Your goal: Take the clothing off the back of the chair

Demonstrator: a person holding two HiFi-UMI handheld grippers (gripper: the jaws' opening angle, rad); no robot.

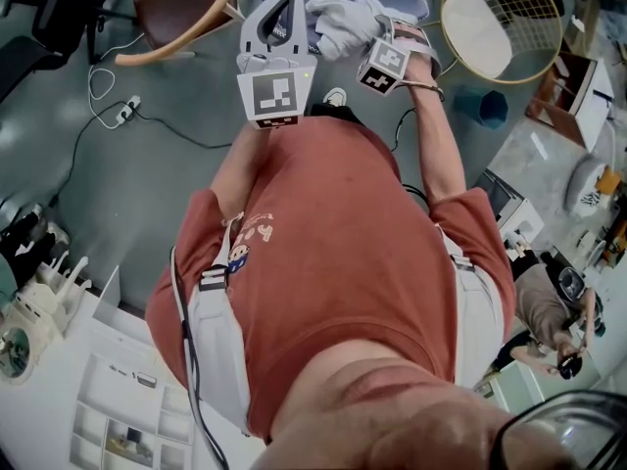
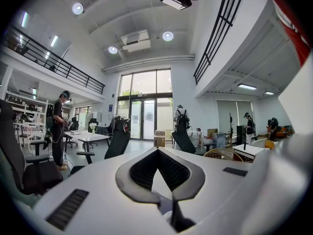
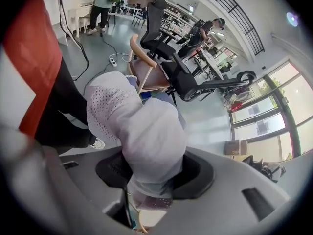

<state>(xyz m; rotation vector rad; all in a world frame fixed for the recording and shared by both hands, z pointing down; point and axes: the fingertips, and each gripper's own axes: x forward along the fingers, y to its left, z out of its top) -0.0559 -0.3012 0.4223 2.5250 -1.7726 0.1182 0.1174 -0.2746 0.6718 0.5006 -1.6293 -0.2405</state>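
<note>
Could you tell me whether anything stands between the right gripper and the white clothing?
Nothing visible does. In the right gripper view, the white clothing fills the gap between the jaws of the right gripper, which grip it from both sides.

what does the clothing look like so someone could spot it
Find the person's red shirt, then the right hand-held gripper out in front of it. The clothing is the bunched white fabric pinched in its jaws, partly dotted mesh, unlike the wooden chair nearby.
</note>
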